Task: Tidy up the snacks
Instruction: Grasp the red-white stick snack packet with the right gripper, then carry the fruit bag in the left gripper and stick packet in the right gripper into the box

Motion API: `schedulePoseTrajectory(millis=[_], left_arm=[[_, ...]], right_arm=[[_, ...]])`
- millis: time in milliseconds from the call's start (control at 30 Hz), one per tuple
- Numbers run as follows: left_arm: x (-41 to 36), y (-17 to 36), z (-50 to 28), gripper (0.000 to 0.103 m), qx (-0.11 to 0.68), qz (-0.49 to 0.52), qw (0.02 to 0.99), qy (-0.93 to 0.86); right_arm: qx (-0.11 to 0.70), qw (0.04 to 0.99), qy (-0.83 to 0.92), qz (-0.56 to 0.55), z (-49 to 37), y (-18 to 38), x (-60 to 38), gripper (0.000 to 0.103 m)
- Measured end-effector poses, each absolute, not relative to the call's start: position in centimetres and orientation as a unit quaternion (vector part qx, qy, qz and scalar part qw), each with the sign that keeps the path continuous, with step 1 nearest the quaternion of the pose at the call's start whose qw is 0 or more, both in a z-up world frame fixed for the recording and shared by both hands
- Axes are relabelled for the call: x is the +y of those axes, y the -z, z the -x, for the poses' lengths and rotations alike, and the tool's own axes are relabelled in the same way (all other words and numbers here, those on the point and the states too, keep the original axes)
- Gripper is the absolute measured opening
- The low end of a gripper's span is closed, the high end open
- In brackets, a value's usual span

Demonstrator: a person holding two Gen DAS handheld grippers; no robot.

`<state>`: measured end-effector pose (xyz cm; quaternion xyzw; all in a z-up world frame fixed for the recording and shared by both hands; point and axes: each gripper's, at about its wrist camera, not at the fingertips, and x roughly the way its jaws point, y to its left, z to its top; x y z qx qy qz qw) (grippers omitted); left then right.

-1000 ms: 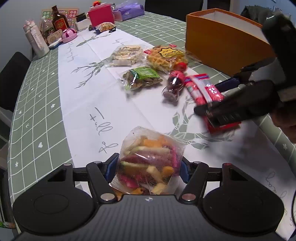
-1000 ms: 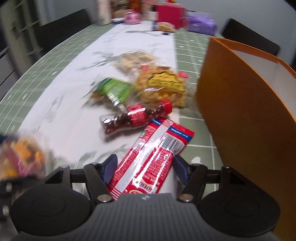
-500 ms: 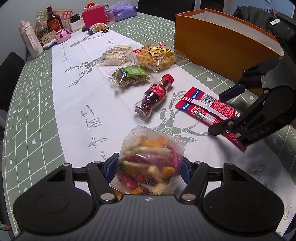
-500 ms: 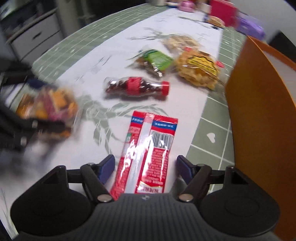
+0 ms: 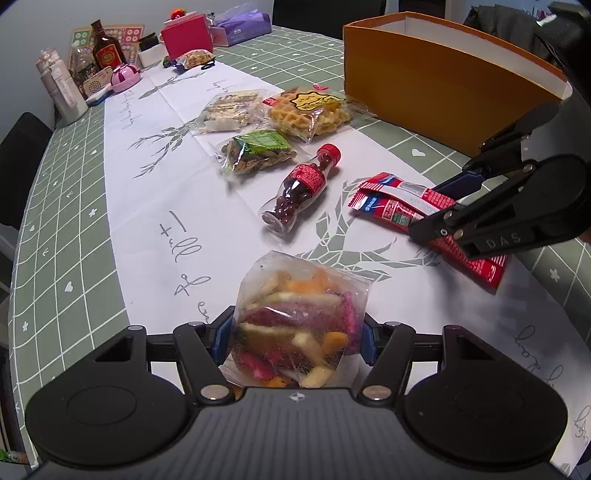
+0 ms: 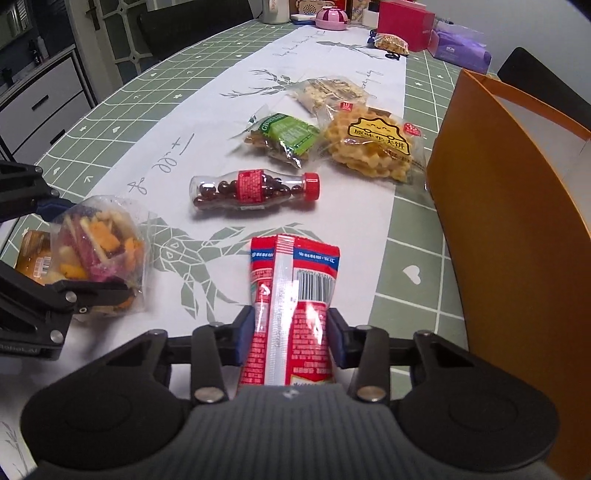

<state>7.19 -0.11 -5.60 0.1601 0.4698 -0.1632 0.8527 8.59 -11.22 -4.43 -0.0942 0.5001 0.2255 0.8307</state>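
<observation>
My left gripper (image 5: 295,338) holds a clear bag of mixed colourful snacks (image 5: 303,295) low over the white table runner, and its jaws are closing with both pads against the bag's sides. The right wrist view shows the same bag (image 6: 96,251) at the left. My right gripper (image 6: 291,332) is closing on a red snack packet (image 6: 291,280); its blue pads press the packet's sides, which bulge between them. The packet (image 5: 388,206) lies partly on the table, with the right gripper's fingers (image 5: 439,225) over it. An orange box (image 6: 517,240) stands open just right of it.
On the runner (image 5: 147,206) lie a small bottle of chocolate beans (image 6: 255,188), a green nut packet (image 6: 288,136), a waffle bag (image 6: 373,144) and a pale biscuit bag (image 6: 328,90). Bottles, a pink box (image 5: 188,35) and a purple tissue pack (image 5: 243,29) crowd the far end.
The right gripper's jaws stood wide around the red packet and have now closed onto it. The left gripper has kept the clear bag between its pads.
</observation>
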Motion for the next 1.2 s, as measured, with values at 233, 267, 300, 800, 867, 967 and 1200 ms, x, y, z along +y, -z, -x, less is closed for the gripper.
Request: schedulePoseTrajectory(millis=[233,267,300,800,867,967,1200], left_arm=[[-0.5,4.1,-7.1,0.073,0.458,-0.147,0.859,0.172],[-0.5,3.8,-7.1,0.073,0.456,-0.144,0.861,0.171],[-0.5,3.6,-7.1,0.073,0.454,-0.141,0.863,0.170],[-2.4,0.0,-7.9,0.073,0.431,-0.108,0.881,0.165],[-3.0,-0.4,-7.9,0.073,0.427,-0.103,0.882,0.168],[-3.9,-0.9,-7.8,0.073,0.423,-0.103,0.883,0.175],[-5.4,-2.1,-7.5,0.073,0.415,-0.097,0.885,0.188]], right_arm=[[0.501,0.830,-0.231,0.089,-8.9,3.4,-11.8,0.028],[0.500,0.830,-0.232,0.087,-8.9,3.1,-11.9,0.028],[0.498,0.831,-0.233,0.083,-9.0,2.6,-12.1,0.028],[0.447,0.851,-0.270,0.054,-9.9,-5.7,-16.7,0.028],[0.436,0.857,-0.269,0.047,-10.0,-6.8,-18.0,0.028],[0.425,0.865,-0.264,0.034,-10.3,-8.1,-19.9,0.028],[0.409,0.879,-0.245,0.007,-11.1,-10.0,-23.3,0.028]])
